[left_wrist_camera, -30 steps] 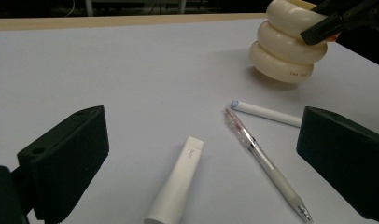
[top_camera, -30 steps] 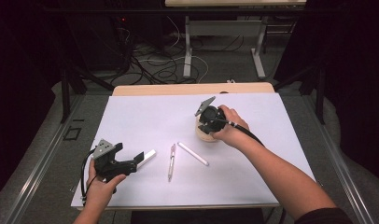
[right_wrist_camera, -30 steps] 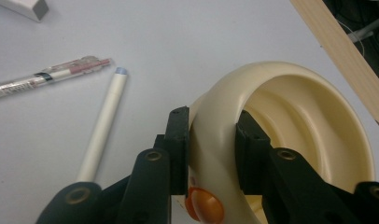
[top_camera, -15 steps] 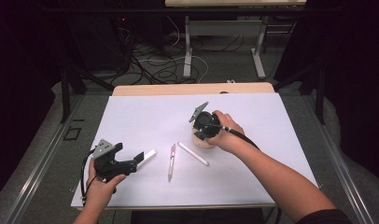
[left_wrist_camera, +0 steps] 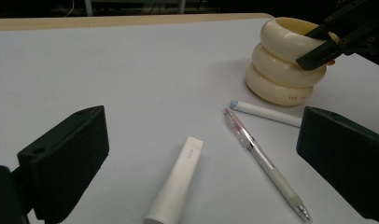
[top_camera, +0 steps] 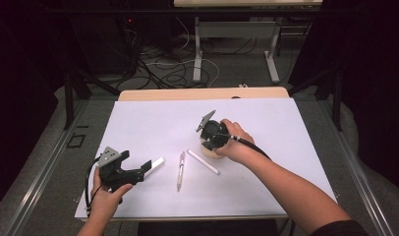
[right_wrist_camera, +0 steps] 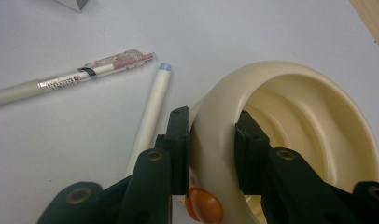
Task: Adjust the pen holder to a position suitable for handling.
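Right gripper (right_wrist_camera: pixel 211 154) pinches the rim of the cream ringed pen holder (left_wrist_camera: pixel 283 63), one jaw inside, one outside. Left gripper (left_wrist_camera: pixel 201 168) hangs spread beside the white tube (left_wrist_camera: pixel 176 186), near the holder. Such a thin rim grip could tip the holder onto the capped pen (left_wrist_camera: pixel 264 113) just beside it.

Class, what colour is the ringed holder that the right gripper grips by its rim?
Cream, a pale ivory: the ringed holder shows best in the left gripper view.

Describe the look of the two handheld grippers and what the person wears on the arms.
Both the left gripper and the right gripper are black, each with two blocky black jaws, a grey three-cornered plate on top and a trailing black cable. An orange knob shows near the right gripper's jaws. A dark sleeve covers the right upper arm.
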`<action>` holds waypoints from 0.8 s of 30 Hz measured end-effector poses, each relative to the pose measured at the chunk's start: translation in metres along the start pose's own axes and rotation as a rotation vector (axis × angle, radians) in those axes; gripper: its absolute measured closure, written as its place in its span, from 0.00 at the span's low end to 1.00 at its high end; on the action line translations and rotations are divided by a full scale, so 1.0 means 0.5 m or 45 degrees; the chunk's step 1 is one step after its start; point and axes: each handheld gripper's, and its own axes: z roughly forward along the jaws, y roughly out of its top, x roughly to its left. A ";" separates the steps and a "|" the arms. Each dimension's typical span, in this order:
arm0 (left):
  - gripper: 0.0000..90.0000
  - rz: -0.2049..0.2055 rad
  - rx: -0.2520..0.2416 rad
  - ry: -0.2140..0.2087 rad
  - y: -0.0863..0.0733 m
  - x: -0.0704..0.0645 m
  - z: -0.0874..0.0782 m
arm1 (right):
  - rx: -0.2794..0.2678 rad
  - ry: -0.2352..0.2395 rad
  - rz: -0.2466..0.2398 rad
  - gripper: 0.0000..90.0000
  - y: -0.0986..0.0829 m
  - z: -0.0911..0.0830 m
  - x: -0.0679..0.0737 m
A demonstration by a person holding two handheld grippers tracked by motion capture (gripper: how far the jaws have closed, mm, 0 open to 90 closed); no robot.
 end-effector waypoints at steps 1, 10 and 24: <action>0.03 0.000 0.000 0.000 0.000 0.000 0.000 | -0.001 0.003 0.001 0.79 0.000 0.000 0.000; 0.03 -0.001 0.001 -0.001 0.000 0.000 0.000 | 0.001 0.021 0.011 0.80 0.001 0.004 0.004; 0.03 -0.003 0.003 -0.001 0.000 -0.001 0.000 | -0.060 0.054 0.042 0.72 -0.001 0.000 -0.001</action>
